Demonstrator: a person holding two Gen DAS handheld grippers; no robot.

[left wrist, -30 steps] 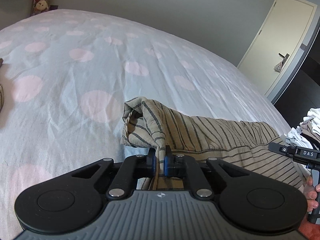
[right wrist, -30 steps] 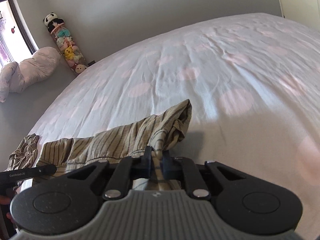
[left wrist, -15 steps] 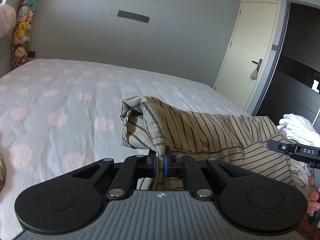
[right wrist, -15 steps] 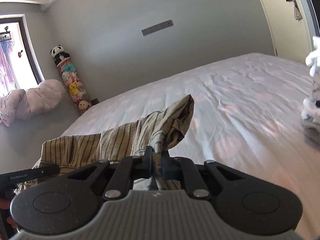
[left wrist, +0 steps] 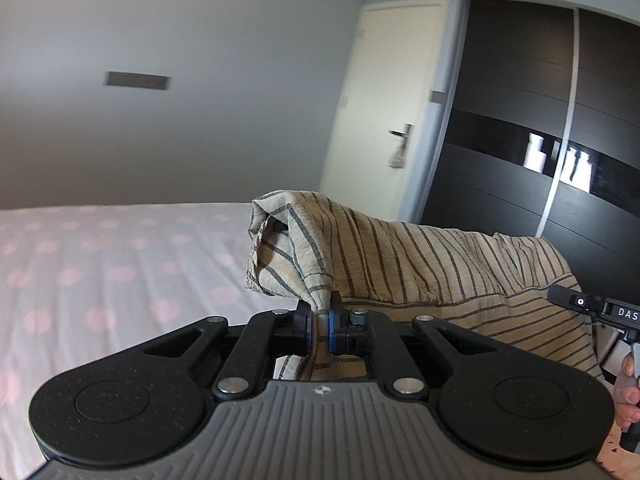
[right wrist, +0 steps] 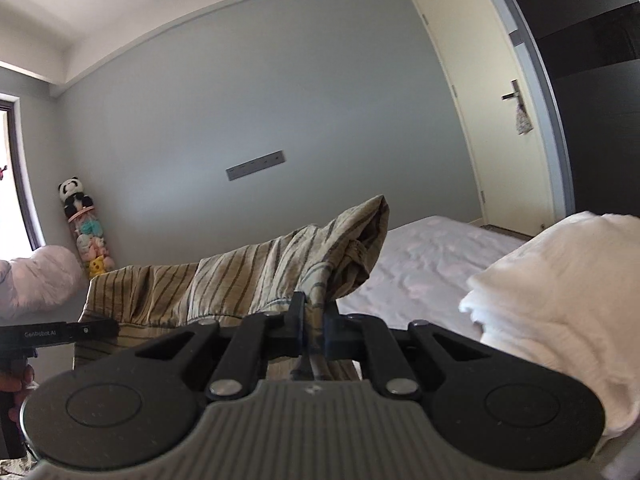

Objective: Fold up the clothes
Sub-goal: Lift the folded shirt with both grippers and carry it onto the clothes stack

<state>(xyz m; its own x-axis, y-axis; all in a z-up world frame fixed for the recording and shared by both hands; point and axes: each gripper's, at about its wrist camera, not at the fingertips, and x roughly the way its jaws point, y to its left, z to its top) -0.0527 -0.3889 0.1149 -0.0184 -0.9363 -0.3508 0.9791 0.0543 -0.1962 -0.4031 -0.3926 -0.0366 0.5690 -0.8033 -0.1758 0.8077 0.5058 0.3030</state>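
A beige garment with dark stripes [left wrist: 420, 264] hangs stretched between both grippers, raised above the bed. My left gripper [left wrist: 319, 322] is shut on one bunched corner of it, the cloth pinched between the blue pads. In the right wrist view the same striped garment [right wrist: 248, 280] runs off to the left, and my right gripper [right wrist: 314, 320] is shut on its other bunched corner. The other hand-held gripper shows at each view's edge, with fingers of a hand [left wrist: 628, 384] on its handle. The lower part of the garment is hidden behind the gripper bodies.
The bed [left wrist: 100, 272] with a pale sheet dotted pink lies below and ahead. A stack of white folded clothes [right wrist: 560, 300] sits close on the right. A cream door [left wrist: 384, 92] and dark wardrobe [left wrist: 540, 140] stand beyond. Plush toys [right wrist: 86, 232] and a pillow [right wrist: 36, 280] are far left.
Both grippers have risen with the striped garment, lifting it off the sheet. The views have tilted up from the bed to the wall, door and wardrobe. The white stack now looms at right.
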